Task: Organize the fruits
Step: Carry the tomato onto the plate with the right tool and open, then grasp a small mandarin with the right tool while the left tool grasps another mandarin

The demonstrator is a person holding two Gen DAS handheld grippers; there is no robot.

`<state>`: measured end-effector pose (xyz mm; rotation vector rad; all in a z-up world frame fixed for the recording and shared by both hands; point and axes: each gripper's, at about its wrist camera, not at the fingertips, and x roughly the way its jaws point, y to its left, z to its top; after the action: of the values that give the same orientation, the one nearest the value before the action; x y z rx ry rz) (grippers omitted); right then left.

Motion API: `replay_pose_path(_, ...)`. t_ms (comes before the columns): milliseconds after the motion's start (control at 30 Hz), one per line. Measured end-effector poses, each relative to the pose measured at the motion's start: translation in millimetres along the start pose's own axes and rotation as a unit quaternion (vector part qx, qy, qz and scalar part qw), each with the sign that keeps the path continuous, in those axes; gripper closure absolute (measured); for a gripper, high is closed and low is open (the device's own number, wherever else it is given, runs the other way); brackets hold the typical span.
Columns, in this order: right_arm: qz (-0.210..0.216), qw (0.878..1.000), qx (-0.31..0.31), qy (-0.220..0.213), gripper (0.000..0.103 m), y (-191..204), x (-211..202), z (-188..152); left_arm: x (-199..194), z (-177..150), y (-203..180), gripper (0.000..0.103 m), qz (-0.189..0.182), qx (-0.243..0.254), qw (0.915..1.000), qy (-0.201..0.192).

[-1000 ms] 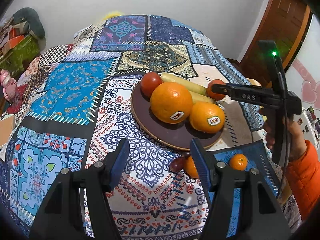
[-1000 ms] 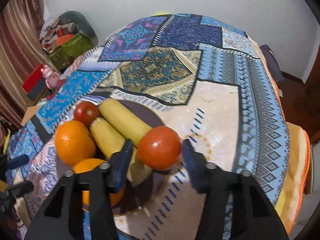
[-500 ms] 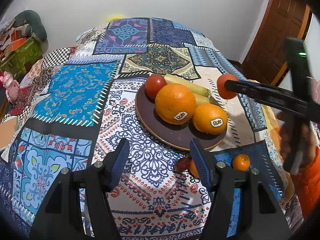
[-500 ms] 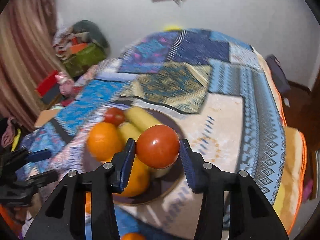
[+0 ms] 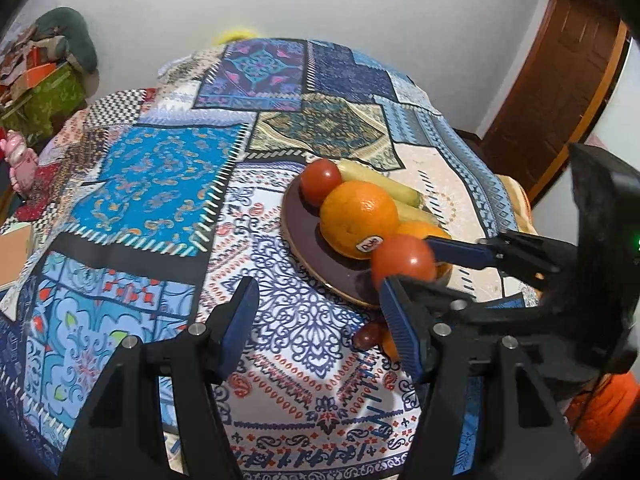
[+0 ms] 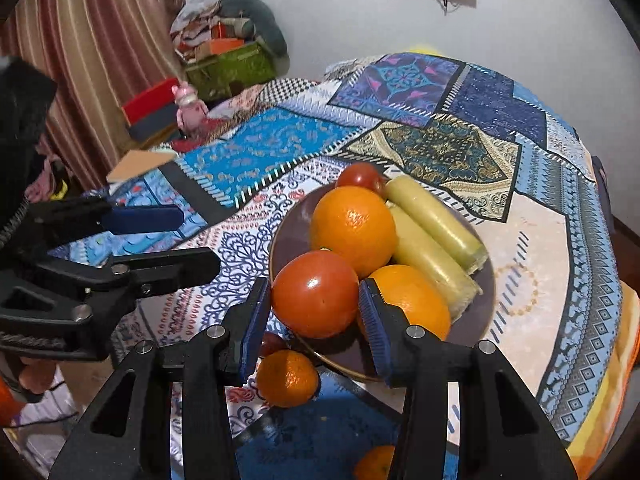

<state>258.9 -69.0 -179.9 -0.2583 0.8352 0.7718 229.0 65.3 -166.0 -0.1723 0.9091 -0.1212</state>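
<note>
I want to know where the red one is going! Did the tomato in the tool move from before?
Yes. The tomato, gripped by the right tool, has crossed from the plate's far right edge to its near side, in front of the oranges.

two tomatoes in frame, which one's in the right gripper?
The near tomato, clamped between the right gripper pads; the other tomato sits on the plate's far side.

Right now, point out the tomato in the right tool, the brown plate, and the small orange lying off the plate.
held tomato [image 6: 316, 294], right wrist view, front skin.
brown plate [image 6: 290, 236], right wrist view, bare left rim area.
small orange [image 6: 287, 378], right wrist view, top surface.
</note>
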Motion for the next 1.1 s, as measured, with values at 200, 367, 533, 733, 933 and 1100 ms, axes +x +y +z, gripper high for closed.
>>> replay_pose_path(200, -0.014, 0.999, -0.034, -0.003, 0.060, 7.0, 1.4, -2.6, 18.8, 6.3, -8.4, 0.040, 0.000, 0.013, 0.9999, 0.010)
replay_pose_path(367, -0.013, 0.999, -0.042, 0.002, 0.061, 7.1, -0.7, -6.2, 34.8, 12.2, -10.4, 0.040, -0.017, 0.015, 0.9993, 0.029)
replay_pose_path(533, -0.010, 0.999, -0.033, 0.002, 0.061, 5.1, -8.6, -12.9, 41.4, 11.6, -14.7, 0.040, -0.009, 0.024, 0.9991, 0.033)
replay_pose_path(733, -0.011, 1.000, 0.001, -0.018, 0.058, -4.9, -36.1, -18.8, 25.3, 10.1, -15.7, 0.040, 0.002, 0.027, 0.9994, 0.022)
replay_pose_path(933, -0.020, 0.997, 0.065, -0.020, 0.055, -25.9, -61.9, -40.9, -1.7, -2.1, -26.0, 0.040, -0.004, 0.035, 0.9993, 0.009)
replay_pose_path(1100, -0.028, 0.994, 0.104, -0.006, 0.055, -35.8, -66.7, -64.2, -1.0, -24.0, -40.5, 0.040, -0.015, 0.038, 0.9987, 0.029)
